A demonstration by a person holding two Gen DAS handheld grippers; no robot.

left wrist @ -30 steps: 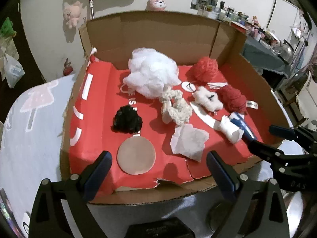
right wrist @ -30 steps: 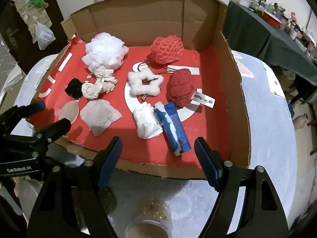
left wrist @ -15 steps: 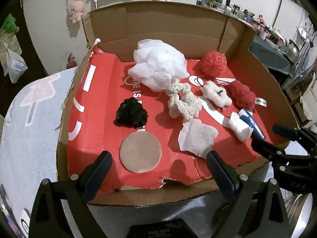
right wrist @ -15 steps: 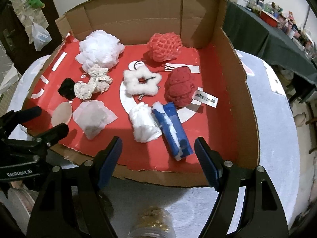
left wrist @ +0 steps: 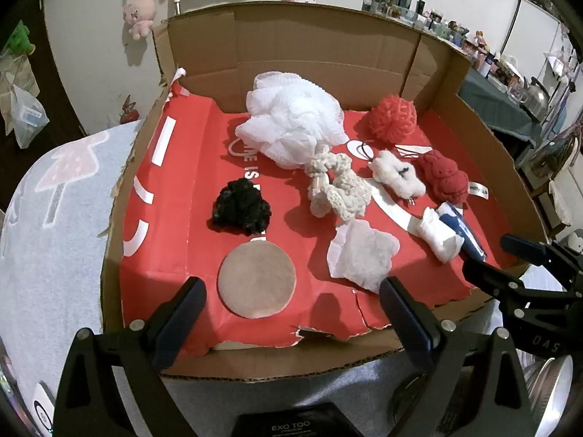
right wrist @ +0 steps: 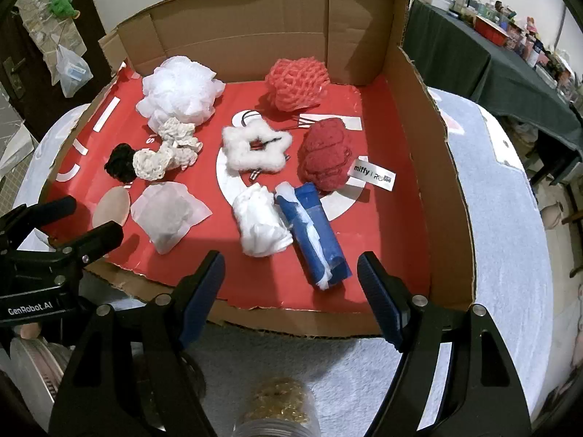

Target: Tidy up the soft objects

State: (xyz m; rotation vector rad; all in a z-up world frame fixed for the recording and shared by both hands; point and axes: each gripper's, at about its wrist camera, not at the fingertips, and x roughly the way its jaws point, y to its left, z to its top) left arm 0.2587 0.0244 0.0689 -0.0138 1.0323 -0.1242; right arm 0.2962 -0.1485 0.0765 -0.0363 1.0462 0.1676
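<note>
The soft things lie spread over the red floor of an open cardboard box point(right wrist: 419, 116) that sits on a pale cloth point(right wrist: 510, 240). Just ahead of the right gripper point(right wrist: 291, 276) lies a blue roll point(right wrist: 313, 229), with a crumpled white wad point(right wrist: 260, 222) touching its left side; beyond them sit a dark red knit lump point(right wrist: 326, 153) and a white fluffy star point(right wrist: 255, 149), and at the far wall an orange net ball point(right wrist: 297, 82). The right gripper's jaws stand well apart with nothing between them — they hover over the box's near edge. Just ahead of the left gripper point(left wrist: 291, 302), a flat tan disc point(left wrist: 257, 280) lies between its fingers' lines, a black tuft point(left wrist: 240, 207) right behind it. Ahead and to its right lies a white tissue sheet point(left wrist: 362, 255), then a cream crochet piece point(left wrist: 339, 189) farther on, and a big white mesh pouf point(left wrist: 291, 120) near the back wall. The left gripper is likewise wide open and empty, its tips at the torn front rim. Each gripper shows at the edge of the other's view — side by side, apart. Plush toys point(left wrist: 138, 14) hang on the wall behind.
</note>
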